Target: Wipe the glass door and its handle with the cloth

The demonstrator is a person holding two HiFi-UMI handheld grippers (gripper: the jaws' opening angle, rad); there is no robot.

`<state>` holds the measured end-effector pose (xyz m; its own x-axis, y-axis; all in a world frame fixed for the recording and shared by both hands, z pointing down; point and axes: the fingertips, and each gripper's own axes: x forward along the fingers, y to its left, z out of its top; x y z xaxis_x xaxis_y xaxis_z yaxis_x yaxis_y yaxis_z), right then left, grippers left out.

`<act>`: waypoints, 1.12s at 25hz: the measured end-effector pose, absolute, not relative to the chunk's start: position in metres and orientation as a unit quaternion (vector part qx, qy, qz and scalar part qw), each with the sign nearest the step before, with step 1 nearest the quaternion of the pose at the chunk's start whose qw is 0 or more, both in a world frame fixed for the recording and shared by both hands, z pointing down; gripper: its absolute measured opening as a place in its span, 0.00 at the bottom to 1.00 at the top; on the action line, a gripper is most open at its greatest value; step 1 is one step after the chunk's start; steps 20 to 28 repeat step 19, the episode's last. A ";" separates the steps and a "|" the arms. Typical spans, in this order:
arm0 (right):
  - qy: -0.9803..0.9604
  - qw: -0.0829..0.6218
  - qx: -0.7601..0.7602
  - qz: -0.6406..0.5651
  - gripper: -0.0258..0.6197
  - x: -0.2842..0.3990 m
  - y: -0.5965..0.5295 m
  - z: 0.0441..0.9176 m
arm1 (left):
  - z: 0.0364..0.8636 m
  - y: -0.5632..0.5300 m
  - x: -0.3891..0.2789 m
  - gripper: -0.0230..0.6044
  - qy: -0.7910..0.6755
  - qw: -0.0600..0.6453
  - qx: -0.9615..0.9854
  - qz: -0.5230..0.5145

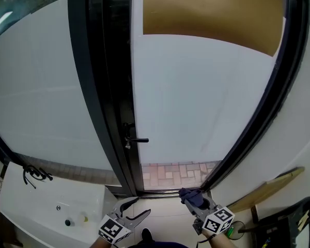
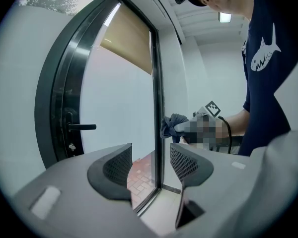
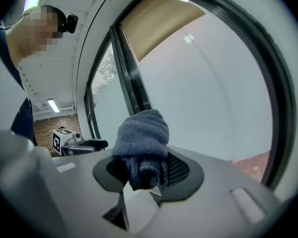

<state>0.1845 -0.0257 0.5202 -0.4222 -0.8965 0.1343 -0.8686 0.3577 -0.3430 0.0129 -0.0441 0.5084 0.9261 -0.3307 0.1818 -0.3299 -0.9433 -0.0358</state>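
Note:
The glass door fills the middle of the head view, frosted white inside a dark frame. Its black lever handle sticks out at the door's left edge, also in the left gripper view as handle. My right gripper is shut on a bunched dark blue cloth, low near the door's bottom right corner. The cloth bulges out of the jaws in the right gripper view. My left gripper hangs open and holds nothing, down by the door's foot; its fingers stand well apart.
A tan roller blind covers the top of the glass. A second frosted pane lies left of the dark post. A white cabinet with black cables stands at lower left. Wooden boards lean at lower right.

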 end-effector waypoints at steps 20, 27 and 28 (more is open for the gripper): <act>0.824 0.049 -0.539 -0.167 0.27 0.199 0.168 0.525 | 0.521 0.153 0.012 0.41 0.184 -0.004 -0.978 -0.099; 0.824 0.049 -0.539 -0.167 0.27 0.199 0.168 0.525 | 0.521 0.153 0.012 0.41 0.184 -0.004 -0.978 -0.099; 0.824 0.049 -0.539 -0.167 0.27 0.199 0.168 0.525 | 0.521 0.153 0.012 0.41 0.184 -0.004 -0.978 -0.099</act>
